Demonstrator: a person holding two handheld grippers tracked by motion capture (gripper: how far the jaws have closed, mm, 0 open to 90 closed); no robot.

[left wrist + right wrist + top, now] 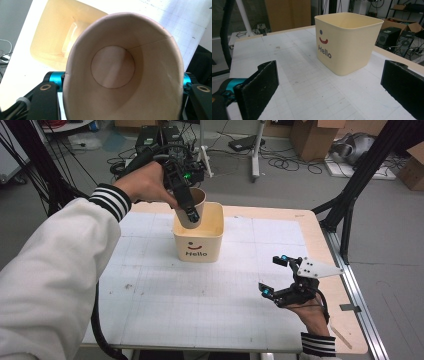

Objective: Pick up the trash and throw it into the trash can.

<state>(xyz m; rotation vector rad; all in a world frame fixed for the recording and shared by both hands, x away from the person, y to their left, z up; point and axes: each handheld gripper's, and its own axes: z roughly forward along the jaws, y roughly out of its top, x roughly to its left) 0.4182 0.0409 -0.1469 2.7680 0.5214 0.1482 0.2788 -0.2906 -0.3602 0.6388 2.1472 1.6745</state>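
Upper centre of the high view: left gripper (186, 200) clamped on a brown paper cup (192, 207), tilted, mouth turned toward the camera side, held over the near-left part of the cream "Hello" bin (212, 237). In the left gripper view, cup (120, 75) squeezed into an oval between the jaws, interior bare down to the round base, bin (50, 37) sitting in the upper left of the frame with something pale and translucent, hard to identify, lying inside. Lower right of the high view: right gripper (277, 277) spread wide, holding nothing, resting low over the gridded white table mat (165, 305), well apart from the bin; in the right gripper view, bin (349, 42) upper centre between the two parted pads.

Likely trouble: thin paper wall already deformed, so a harder squeeze probably creases or collapses it. Released from this off-centre spot, possibly catching the bin's rim and tumbling outside onto the mat. Bin light and unbraced, perhaps nudged or tipped by a knock from the lowering gripper.
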